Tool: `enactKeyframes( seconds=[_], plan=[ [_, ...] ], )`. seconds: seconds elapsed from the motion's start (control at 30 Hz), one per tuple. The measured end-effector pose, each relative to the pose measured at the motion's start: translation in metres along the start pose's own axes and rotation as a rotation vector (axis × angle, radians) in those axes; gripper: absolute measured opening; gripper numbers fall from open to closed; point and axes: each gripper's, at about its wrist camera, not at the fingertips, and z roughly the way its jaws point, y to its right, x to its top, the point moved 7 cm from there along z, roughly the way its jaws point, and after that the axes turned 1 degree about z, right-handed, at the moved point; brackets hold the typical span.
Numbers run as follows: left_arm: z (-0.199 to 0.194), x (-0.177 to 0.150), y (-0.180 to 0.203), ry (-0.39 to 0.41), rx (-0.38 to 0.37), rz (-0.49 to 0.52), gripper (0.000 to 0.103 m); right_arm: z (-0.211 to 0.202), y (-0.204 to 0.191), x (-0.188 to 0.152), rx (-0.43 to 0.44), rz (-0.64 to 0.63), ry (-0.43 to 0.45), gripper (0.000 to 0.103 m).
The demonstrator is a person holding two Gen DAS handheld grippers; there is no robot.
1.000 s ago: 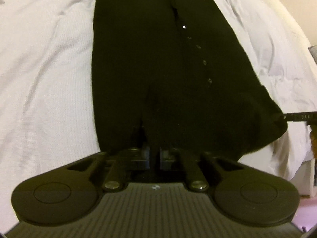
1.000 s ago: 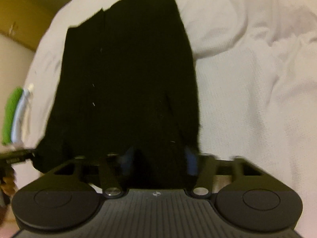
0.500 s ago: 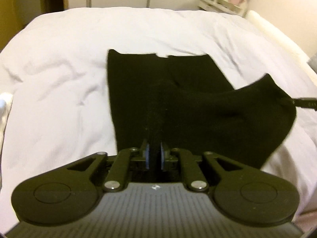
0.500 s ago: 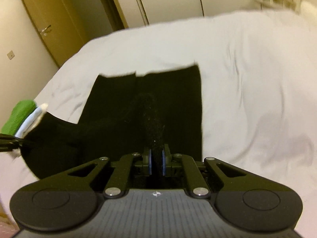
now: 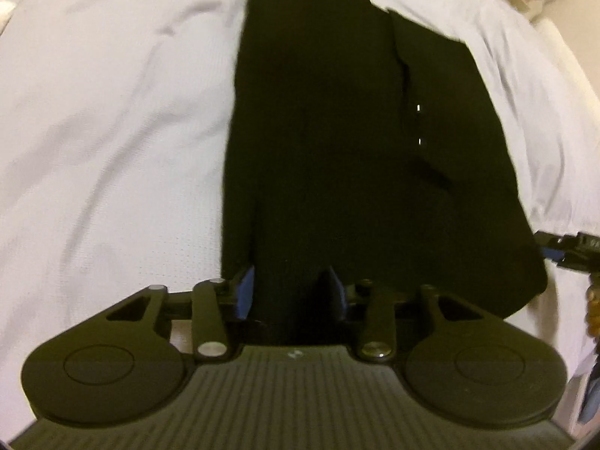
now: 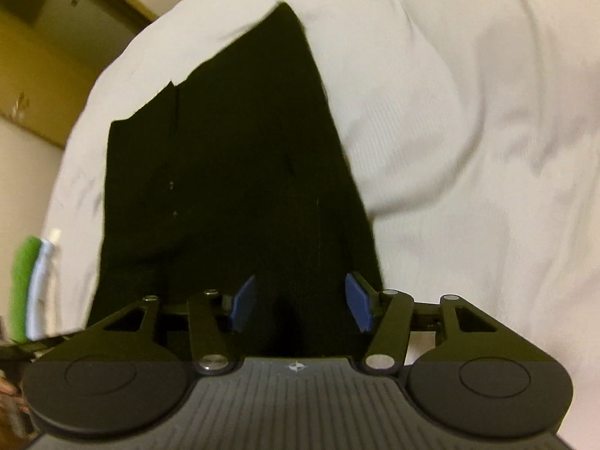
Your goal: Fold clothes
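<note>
On the white bed sheet (image 5: 105,120), a black knit garment (image 5: 330,142) lies folded over.
Its near edge has just been released: left claw (image 5: 290,292) and right claw (image 6: 300,305) have been opening; further folds are judged left.

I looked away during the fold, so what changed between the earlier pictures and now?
Both grippers have just opened. The left gripper and right gripper were pinched shut on the black garment half a second ago; now their blue pads stand apart, cloth loose between them, and the lifted near edge lies flat again. The white bedcover and the green and white stack stayed put.
</note>
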Motion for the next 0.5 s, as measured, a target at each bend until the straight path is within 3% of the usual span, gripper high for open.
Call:
enactKeyframes(
  seconds=[0.17, 0.2, 0.23, 0.27, 0.37, 0.5],
  plan=[
    [-0.013, -0.003, 0.000, 0.001, 0.035, 0.019, 0.031, -0.003, 0.002, -0.005, -0.069, -0.103, -0.054, 0.055],
    [-0.018, -0.005, -0.001, 0.001, 0.037, 0.022, 0.034, -0.009, 0.005, -0.007, -0.071, -0.106, -0.055, 0.055],
    [-0.023, -0.010, -0.003, -0.008, 0.033, 0.004, 0.045, -0.016, 0.007, -0.010, -0.072, -0.108, -0.055, 0.055],
    [-0.026, -0.015, -0.005, -0.019, 0.029, -0.016, 0.053, -0.022, 0.010, -0.013, -0.075, -0.110, -0.056, 0.055],
    [-0.032, -0.031, -0.012, -0.045, -0.006, -0.110, 0.063, -0.035, 0.022, -0.028, -0.080, -0.104, -0.061, 0.055],
    [-0.022, -0.050, -0.021, -0.059, -0.077, -0.291, 0.058, -0.031, 0.032, -0.042, -0.049, -0.051, -0.025, 0.056]
  ],
)
